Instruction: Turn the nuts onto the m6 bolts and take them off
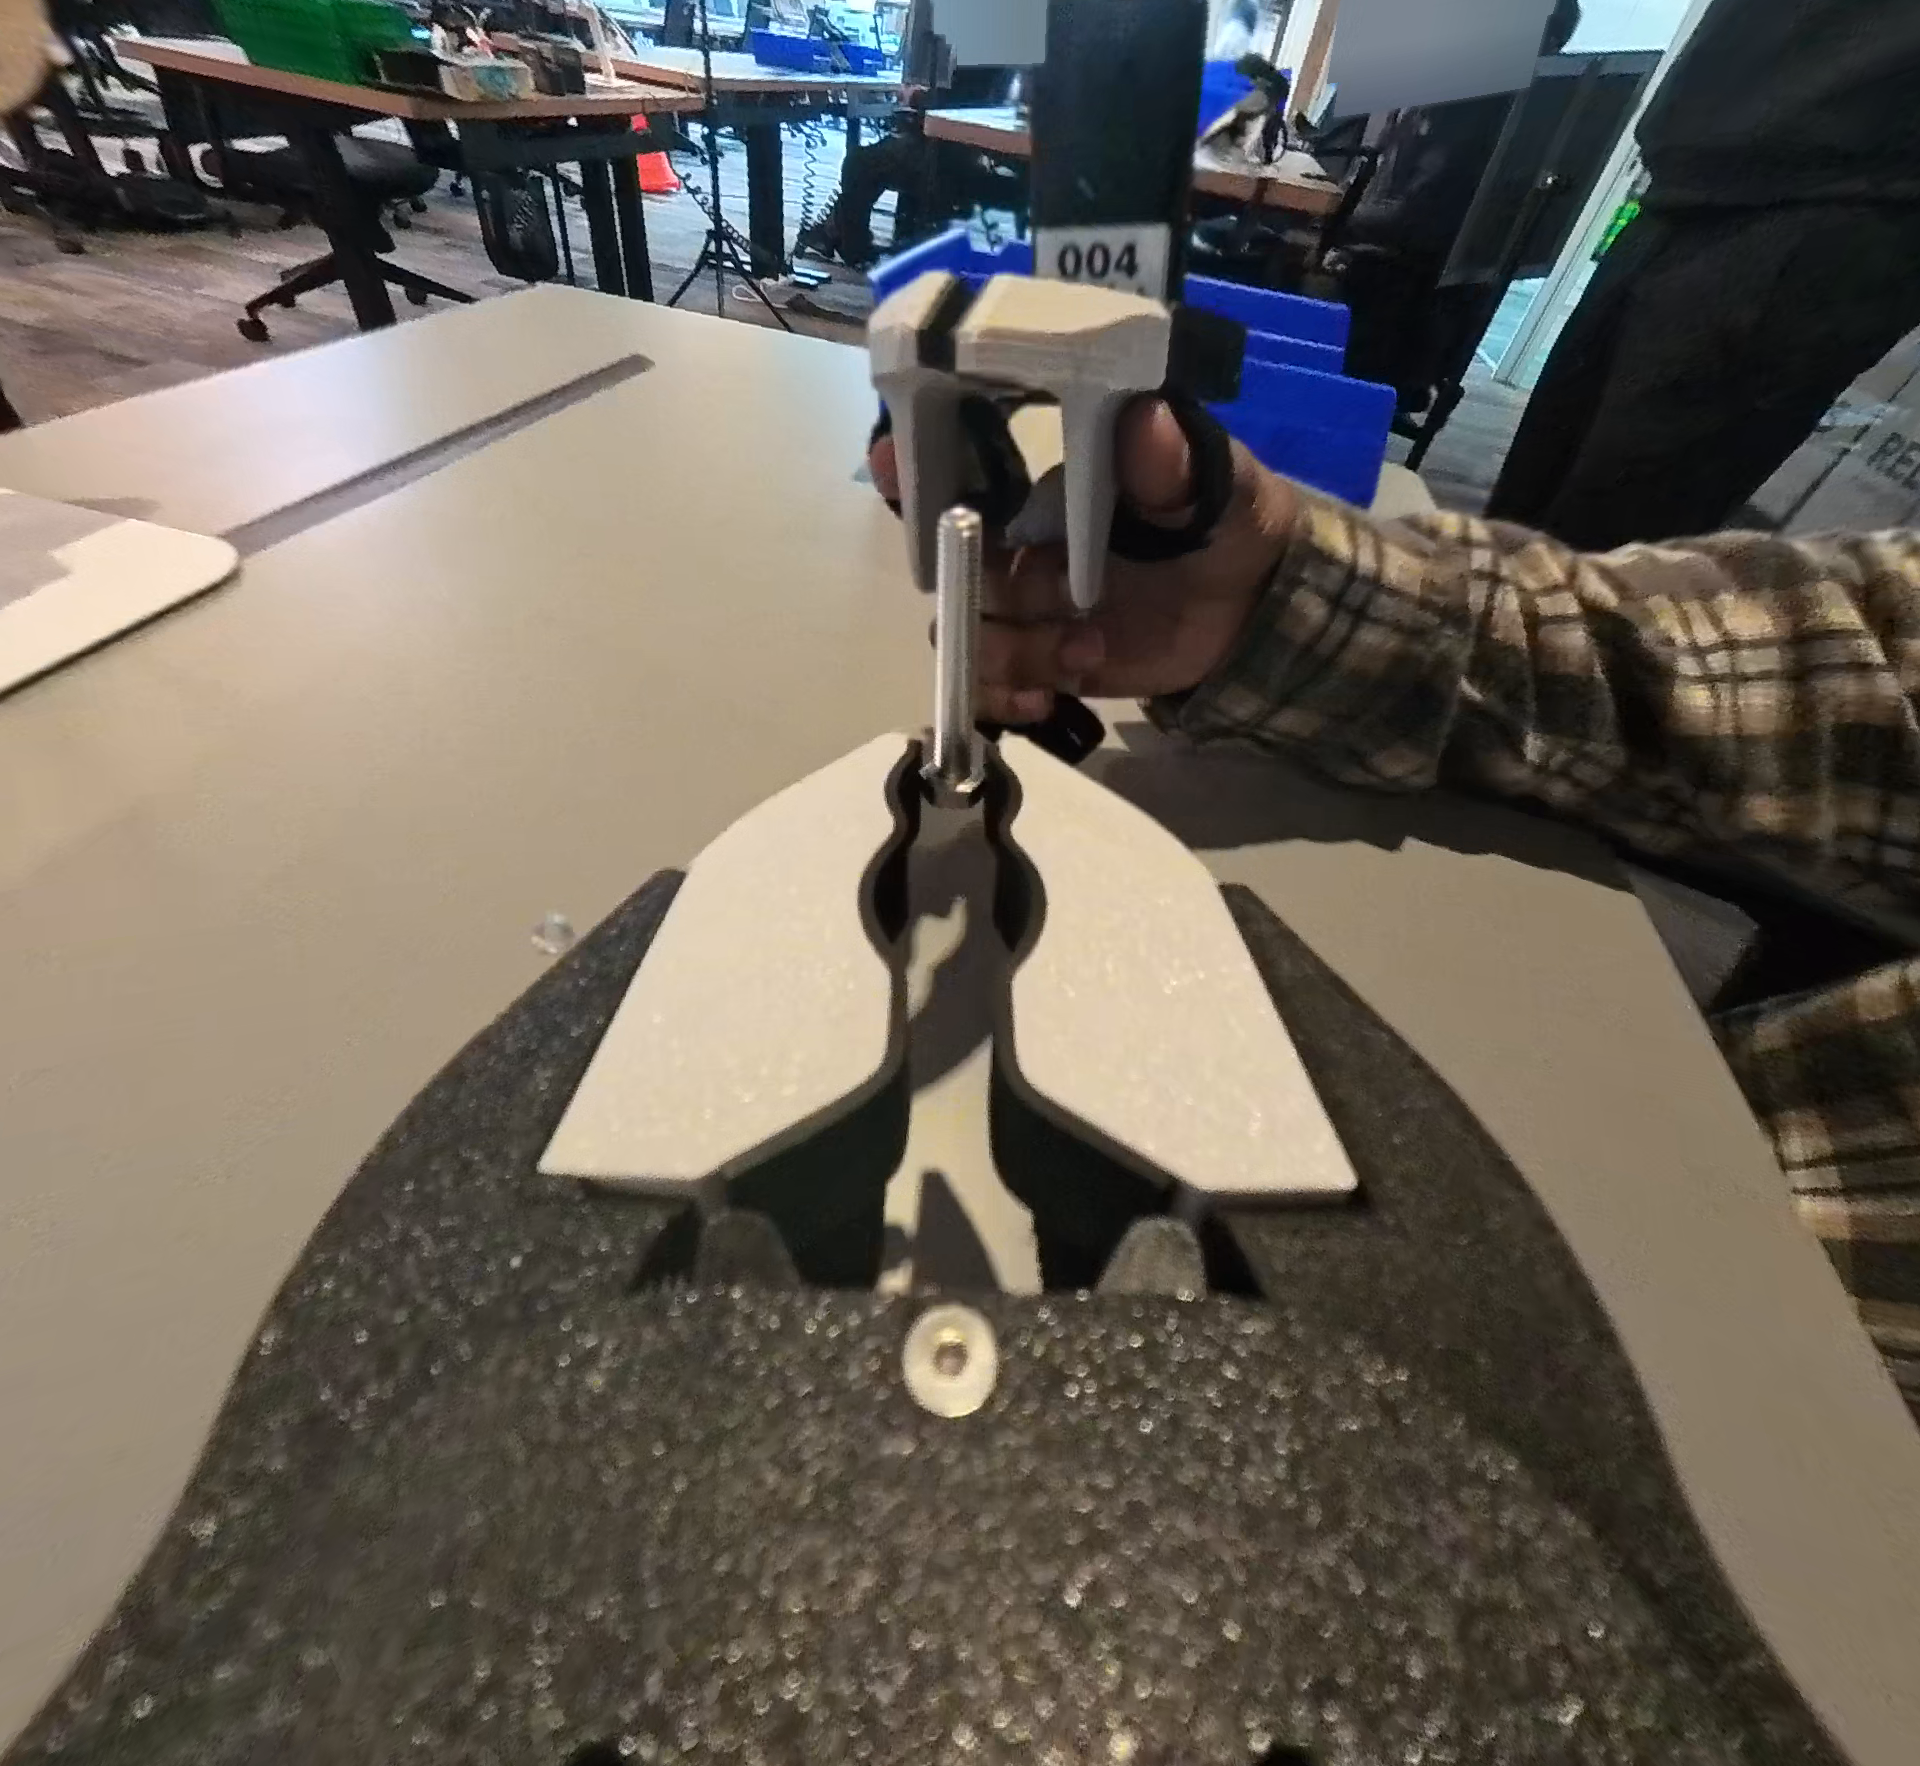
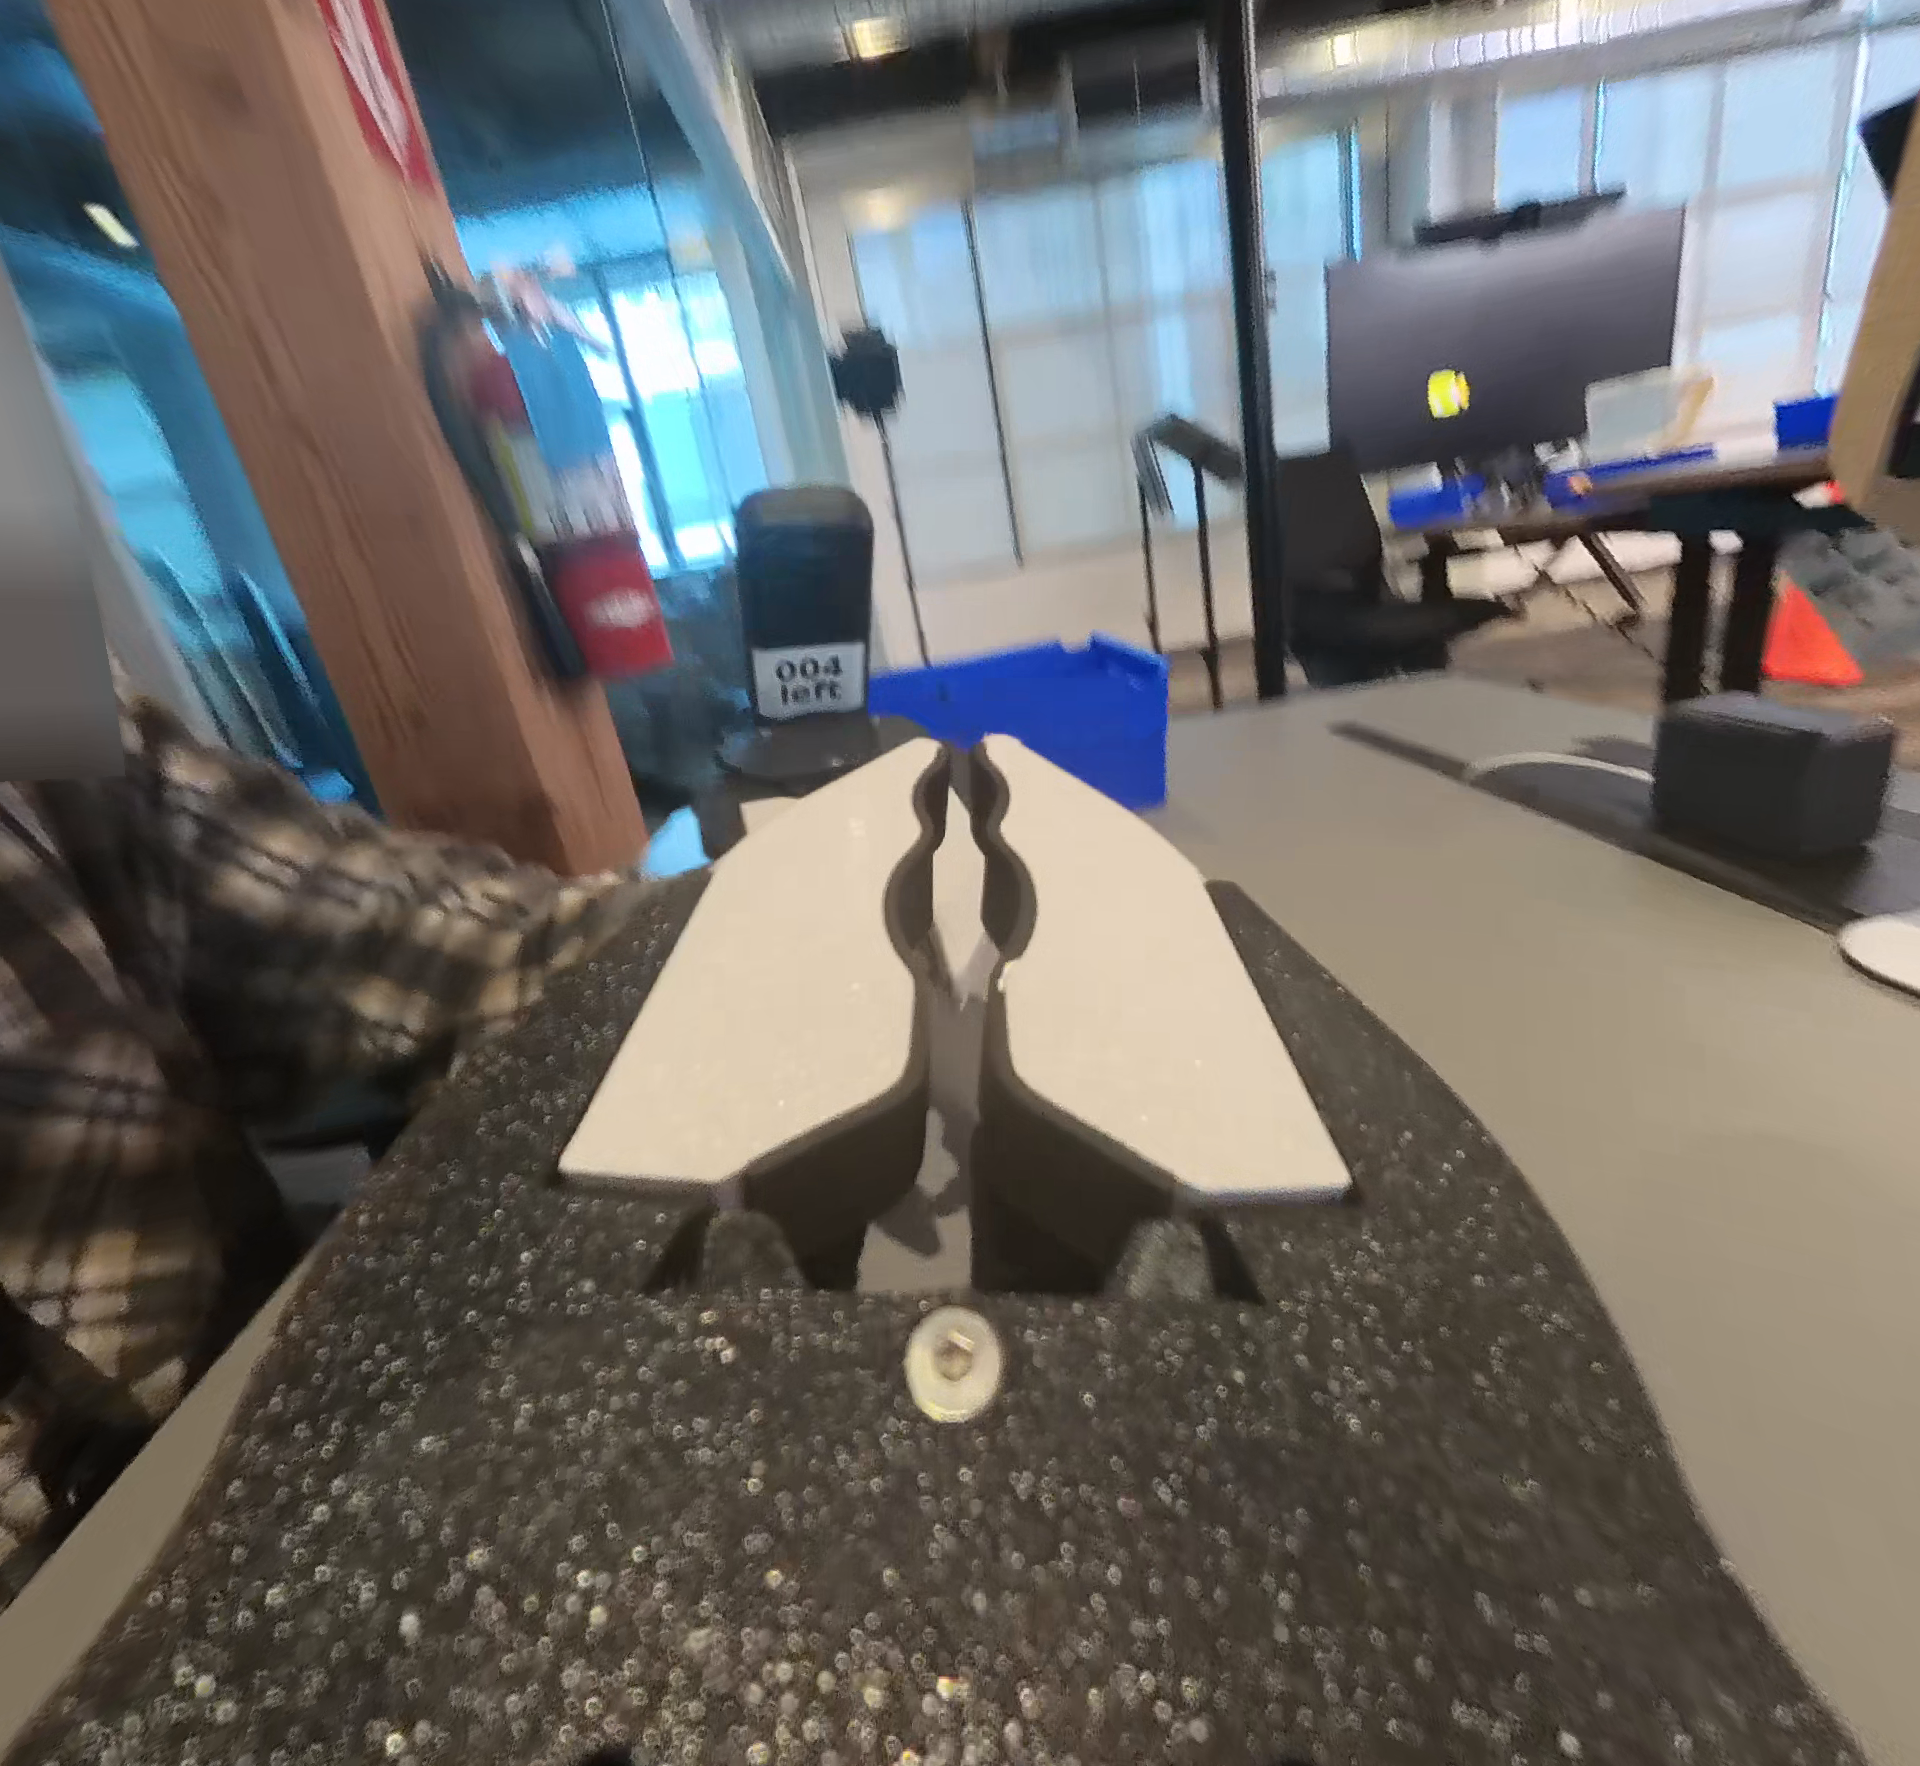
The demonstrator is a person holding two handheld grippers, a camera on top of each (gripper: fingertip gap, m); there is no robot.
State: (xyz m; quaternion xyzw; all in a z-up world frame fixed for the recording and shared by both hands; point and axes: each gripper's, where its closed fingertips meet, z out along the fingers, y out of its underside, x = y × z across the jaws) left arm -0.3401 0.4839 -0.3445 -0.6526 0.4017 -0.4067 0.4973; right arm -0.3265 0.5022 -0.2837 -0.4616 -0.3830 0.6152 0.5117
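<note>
In the left wrist view my left gripper is shut on the hex head of a silver bolt. The bolt stands upright with its threaded end up, and I see no nut on the thread. My right gripper, held by a hand in a plaid sleeve, hovers just behind and above the bolt's top. In the right wrist view my right gripper has its fingers closed to a thin slit, and I see nothing between them. The left gripper's black body stands beyond them. The bolt is hidden there.
The grey table has a long dark slot and a white pad at the left. A small clear object lies beside my left fingers. Blue bins stand at the far edge, also seen in the right wrist view. A black box sits at the right. My right fingertips sit around 7 cm from my left ones.
</note>
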